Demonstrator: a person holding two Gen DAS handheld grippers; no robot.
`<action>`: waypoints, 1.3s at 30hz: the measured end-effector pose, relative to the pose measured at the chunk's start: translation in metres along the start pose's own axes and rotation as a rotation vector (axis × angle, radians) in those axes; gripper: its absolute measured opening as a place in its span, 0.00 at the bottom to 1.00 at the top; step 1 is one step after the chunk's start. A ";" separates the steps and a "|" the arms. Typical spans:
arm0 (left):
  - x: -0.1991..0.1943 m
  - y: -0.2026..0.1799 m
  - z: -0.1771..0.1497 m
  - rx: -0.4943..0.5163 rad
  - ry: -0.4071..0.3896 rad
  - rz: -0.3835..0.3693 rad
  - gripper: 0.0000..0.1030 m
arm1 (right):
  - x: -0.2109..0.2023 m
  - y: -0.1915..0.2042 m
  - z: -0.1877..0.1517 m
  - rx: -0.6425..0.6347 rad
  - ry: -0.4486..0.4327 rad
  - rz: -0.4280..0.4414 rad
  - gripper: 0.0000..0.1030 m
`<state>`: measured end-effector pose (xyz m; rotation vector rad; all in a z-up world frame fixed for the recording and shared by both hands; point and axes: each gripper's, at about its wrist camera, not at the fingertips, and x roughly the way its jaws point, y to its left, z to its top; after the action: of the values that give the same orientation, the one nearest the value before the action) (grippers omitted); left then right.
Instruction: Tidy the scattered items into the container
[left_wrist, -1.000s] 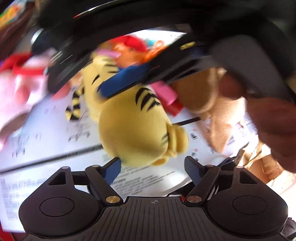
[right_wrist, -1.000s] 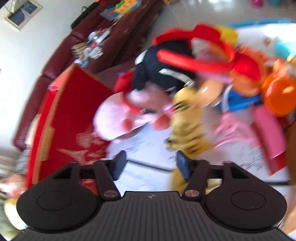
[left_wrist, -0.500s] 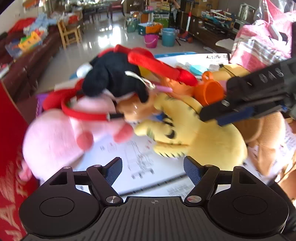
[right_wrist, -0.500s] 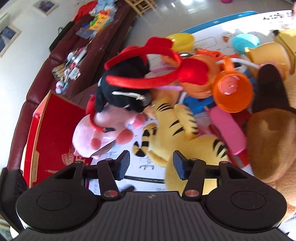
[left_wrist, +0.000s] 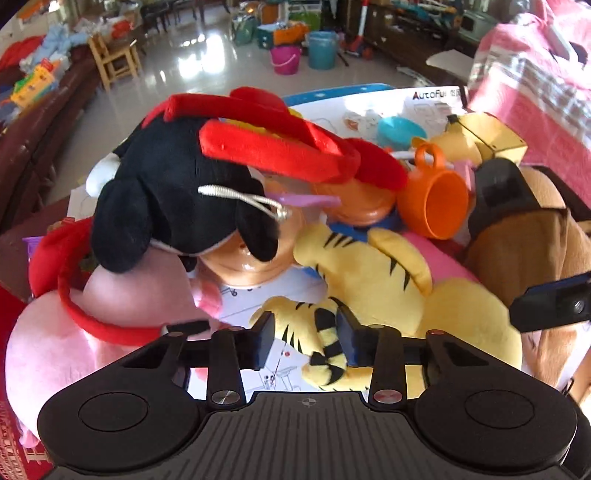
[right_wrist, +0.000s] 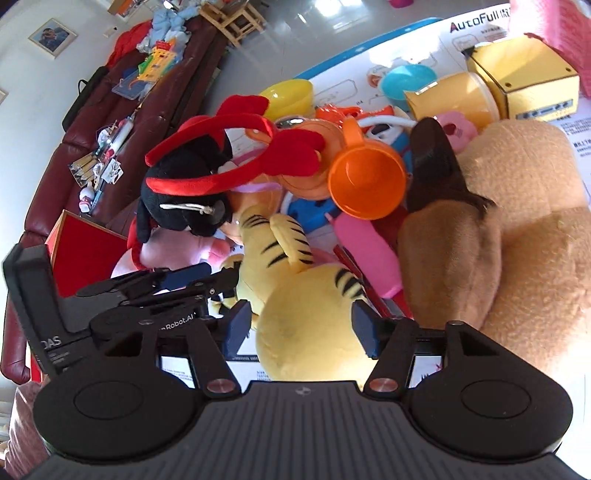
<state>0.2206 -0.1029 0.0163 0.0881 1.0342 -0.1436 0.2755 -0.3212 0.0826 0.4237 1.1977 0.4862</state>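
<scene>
Left wrist view is showing the left gripper (left_wrist: 306, 341), wide a moment ago, now pinching the tiger plush (left_wrist: 388, 288) by its striped tail while the right gripper (right_wrist: 301, 326) is straddling its body unclamped, ready for lifting toward the red box (right_wrist: 85, 251).

both wrist views face the tiger plush (left_wrist: 388, 280) closely, sharing it.
</scene>
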 end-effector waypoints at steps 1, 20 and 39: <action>-0.001 0.000 -0.005 0.011 0.009 -0.003 0.24 | -0.002 -0.002 -0.003 -0.002 0.006 0.001 0.68; -0.010 -0.020 -0.074 0.011 0.070 -0.059 0.08 | 0.008 -0.004 -0.028 0.145 0.109 0.047 0.79; 0.002 -0.030 -0.086 -0.009 0.067 -0.091 0.05 | 0.035 0.000 -0.004 0.190 0.027 -0.113 0.93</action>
<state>0.1435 -0.1210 -0.0289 0.0374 1.1061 -0.2197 0.2816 -0.3014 0.0541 0.5092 1.2914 0.2823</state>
